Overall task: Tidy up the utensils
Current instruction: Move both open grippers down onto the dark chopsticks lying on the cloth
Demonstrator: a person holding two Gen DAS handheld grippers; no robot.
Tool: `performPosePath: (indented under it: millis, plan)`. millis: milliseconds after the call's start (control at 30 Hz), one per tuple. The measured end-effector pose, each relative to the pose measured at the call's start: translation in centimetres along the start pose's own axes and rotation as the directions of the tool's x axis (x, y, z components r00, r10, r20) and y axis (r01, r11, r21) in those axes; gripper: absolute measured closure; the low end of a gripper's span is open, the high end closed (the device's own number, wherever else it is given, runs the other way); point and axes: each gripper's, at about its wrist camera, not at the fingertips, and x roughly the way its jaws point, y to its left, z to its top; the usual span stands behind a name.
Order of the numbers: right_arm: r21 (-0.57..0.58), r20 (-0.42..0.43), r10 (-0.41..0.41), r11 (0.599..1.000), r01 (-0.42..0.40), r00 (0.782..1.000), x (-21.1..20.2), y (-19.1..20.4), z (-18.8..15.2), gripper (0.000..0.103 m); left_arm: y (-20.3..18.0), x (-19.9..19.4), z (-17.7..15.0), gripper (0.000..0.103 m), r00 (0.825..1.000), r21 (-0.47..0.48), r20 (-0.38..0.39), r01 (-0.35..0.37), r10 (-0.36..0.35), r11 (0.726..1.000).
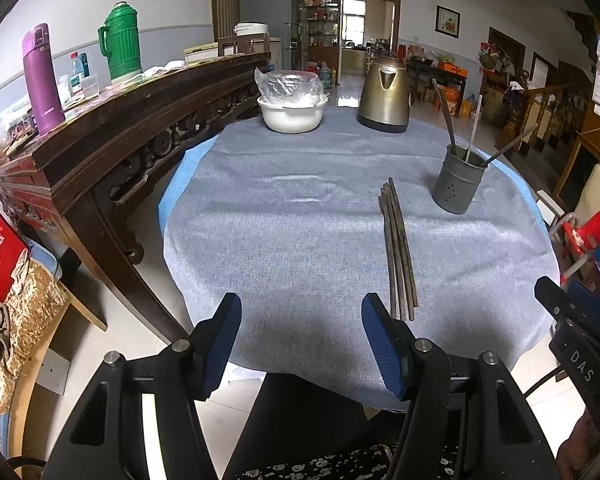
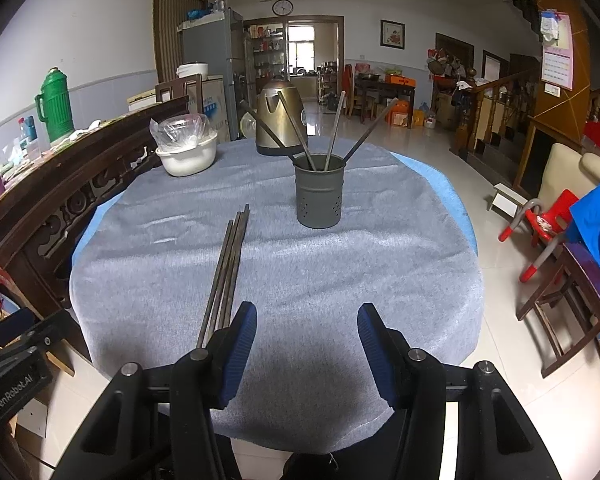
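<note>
The chopsticks lay bundled on the tabletop, long axis running from the near edge toward the holder. Both the left gripper and the right gripper hung released, empty.

Each camera sits on its own gripper at the near edge of the counter, looking forward and down past its jaws, the left one more from the left, and both see the chopsticks, holder and kettle.

"DAS" – right claw, "GenRobot.AI" – left claw
</note>
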Motion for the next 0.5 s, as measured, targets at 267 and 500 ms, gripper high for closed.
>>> performPosePath:
  millis: [267,500]
  plan:
    - [-0.018,-0.011,-0.018,1.000,0.018,1.000,0.7,0.4,0.1,0.046,-0.2,0.1,0.2,0.040,1.000,0.012,0.005,0.010,-0.010,1.000]
    - [0.027,-0.062,0.111,0.994,-0.109,0.992,3.8,0.2,1.9,0.046,0.7,1.3,1.3,0.040,0.999,-0.019,-0.002,0.044,-0.044,0.999]
